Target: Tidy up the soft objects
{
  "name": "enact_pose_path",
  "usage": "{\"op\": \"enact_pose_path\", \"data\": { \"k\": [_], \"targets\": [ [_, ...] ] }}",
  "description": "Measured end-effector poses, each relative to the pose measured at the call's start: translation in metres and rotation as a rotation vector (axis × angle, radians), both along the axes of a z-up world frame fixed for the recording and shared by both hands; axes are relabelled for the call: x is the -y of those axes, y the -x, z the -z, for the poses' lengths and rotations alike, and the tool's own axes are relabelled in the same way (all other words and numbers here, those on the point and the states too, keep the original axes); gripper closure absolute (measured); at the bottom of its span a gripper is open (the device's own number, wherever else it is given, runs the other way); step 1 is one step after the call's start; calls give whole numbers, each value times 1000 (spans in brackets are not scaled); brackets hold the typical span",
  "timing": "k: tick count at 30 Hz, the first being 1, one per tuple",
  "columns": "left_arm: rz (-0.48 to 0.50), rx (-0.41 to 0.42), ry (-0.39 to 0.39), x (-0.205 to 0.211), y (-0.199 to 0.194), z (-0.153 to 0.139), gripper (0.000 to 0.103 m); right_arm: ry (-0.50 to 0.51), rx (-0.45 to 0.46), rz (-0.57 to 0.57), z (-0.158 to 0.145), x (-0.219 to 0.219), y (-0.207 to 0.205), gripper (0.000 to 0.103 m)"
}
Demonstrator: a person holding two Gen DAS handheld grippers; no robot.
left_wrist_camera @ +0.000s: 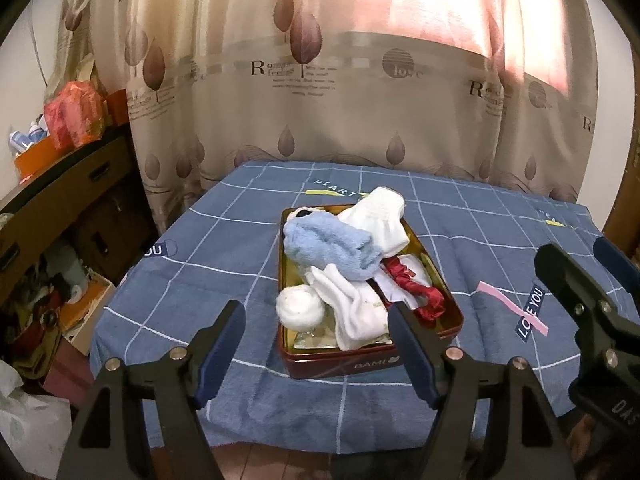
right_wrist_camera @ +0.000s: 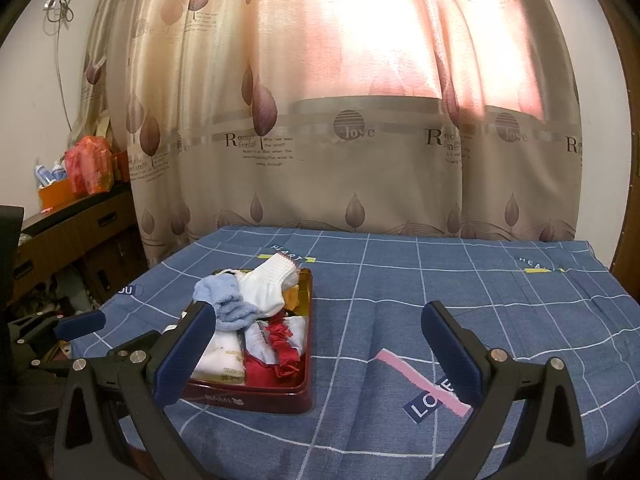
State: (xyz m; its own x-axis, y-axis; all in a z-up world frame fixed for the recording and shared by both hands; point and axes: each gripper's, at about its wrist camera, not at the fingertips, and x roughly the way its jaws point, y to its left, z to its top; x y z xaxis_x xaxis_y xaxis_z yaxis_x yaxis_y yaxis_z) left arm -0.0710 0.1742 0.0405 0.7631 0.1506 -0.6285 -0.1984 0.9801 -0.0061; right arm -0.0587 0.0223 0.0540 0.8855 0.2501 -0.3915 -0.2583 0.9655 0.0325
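Observation:
A dark red tin box (left_wrist_camera: 372, 367) (right_wrist_camera: 256, 398) sits on the blue checked cloth and holds soft things. A fluffy light blue sock (left_wrist_camera: 332, 246) (right_wrist_camera: 230, 300) lies on top, beside white socks (left_wrist_camera: 380, 212) (right_wrist_camera: 272, 284). A white rolled ball (left_wrist_camera: 299, 306) rests on the near left rim, and a red satin ribbon (left_wrist_camera: 420, 292) (right_wrist_camera: 282, 346) lies on the right side. My left gripper (left_wrist_camera: 316, 320) hangs open just in front of the box, nothing between its fingers. My right gripper (right_wrist_camera: 316, 320) stands open to the right of the box, also empty.
The blue cloth (right_wrist_camera: 440, 280) covers the table up to a patterned curtain (left_wrist_camera: 320, 80) at the back. A wooden cabinet (left_wrist_camera: 60, 184) with an orange bag and bottles stands at the left, with clutter on the floor below. The right gripper's arm (left_wrist_camera: 592, 312) shows at the right.

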Motion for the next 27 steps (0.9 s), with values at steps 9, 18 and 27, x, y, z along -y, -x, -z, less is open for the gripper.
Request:
{"op": "enact_pose_path", "data": {
  "k": [9, 18, 27],
  "targets": [
    [-17, -6, -5, -3, -1, 1, 27, 5, -3, -1, 0, -1, 1, 1],
    [-22, 10, 9, -6, 2, -1, 27, 8, -2, -5, 2, -1, 3, 1],
    [-1, 17, 4, -1, 2, -1, 27, 10, -7, -8, 2, -1, 2, 1]
  ]
}}
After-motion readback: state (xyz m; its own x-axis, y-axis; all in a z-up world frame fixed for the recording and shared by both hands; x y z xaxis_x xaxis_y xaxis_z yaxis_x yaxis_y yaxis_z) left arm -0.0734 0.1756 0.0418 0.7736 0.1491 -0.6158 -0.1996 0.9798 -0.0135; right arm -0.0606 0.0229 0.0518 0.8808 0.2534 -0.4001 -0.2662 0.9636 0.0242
